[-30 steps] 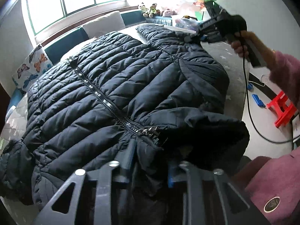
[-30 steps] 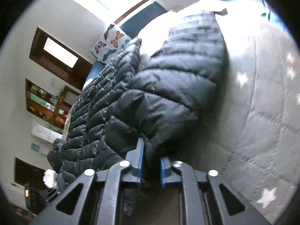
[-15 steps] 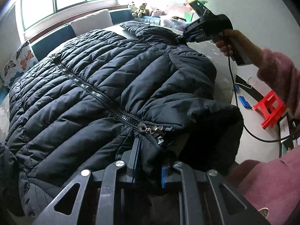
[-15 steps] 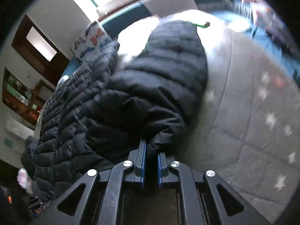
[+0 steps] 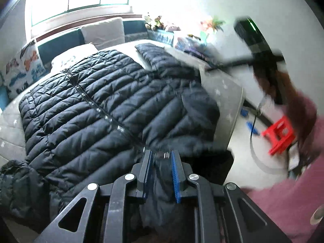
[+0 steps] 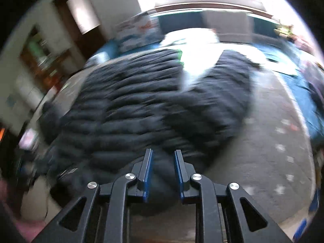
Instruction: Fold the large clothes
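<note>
One black quilted puffer jacket (image 5: 113, 109) lies spread on the bed (image 5: 222, 89), its front up and one zipper line (image 5: 105, 117) running from the far left toward the near edge. One sleeve (image 5: 154, 58) stretches away to the far right; a second bunch of black fabric hangs off the near left corner. No brand or writing can be read on it.

The left gripper (image 5: 161, 158) has its jaws set narrow, with the jacket's near collar edge gathered between the two blue pads and pressed by them. In the right wrist view, which is badly blurred, the right gripper (image 6: 163, 158) has its jaws slightly apart, having just been opening; a dark fold of the jacket sits between them, but the pads do not seem to press on it.

The bed cover is grey with small white stars. At the far side stand one white cushion (image 5: 103, 32) and one butterfly-print pillow (image 5: 22, 68), with a row of soft toys (image 5: 156, 21) under the window. On the floor to the right stands one red stool (image 5: 280, 135); a pink sleeve (image 5: 293, 192) fills the near right corner
</note>
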### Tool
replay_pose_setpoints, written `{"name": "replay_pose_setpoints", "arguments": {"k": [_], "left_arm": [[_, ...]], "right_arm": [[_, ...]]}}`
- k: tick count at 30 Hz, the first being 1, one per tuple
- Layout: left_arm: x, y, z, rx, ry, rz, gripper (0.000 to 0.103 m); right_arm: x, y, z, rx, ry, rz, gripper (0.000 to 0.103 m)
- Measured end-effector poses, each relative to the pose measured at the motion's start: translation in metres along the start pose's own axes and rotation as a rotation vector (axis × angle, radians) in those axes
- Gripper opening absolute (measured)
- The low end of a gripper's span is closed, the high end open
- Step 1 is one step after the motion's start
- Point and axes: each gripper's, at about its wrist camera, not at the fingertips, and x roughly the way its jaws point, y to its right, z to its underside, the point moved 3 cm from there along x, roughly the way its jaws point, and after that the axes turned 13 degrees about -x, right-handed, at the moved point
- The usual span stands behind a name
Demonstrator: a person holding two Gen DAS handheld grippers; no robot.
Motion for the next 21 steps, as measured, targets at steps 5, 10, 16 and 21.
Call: {"name": "replay_pose_setpoints", "arguments": {"k": [5,10,16,21], "left_arm": [[0.023,-0.003,-0.023,-0.082,0.025,0.042,0.021],[0.068,-0.007,-0.01,-0.098,-0.053,0.028,0.02],[0.094,-0.015,0.01,-0.136,-0.096,0.055,0.021],[0.095,-0.016,0.007,-0.122,-0.129,0.051,0.021]], "right_arm": [[0.041,-0.075,0.007,-0.188,-0.051,-0.147,0.023],[0.084,-0.109,0.034,-0.307,-0.167,-0.155,0.023],[0.092,-0.097,0.04,-0.287,-0.182,-0.218,0.024],[0.051,-0.049,0.004,-0.148,-0.05,-0.246,0.024]]}}
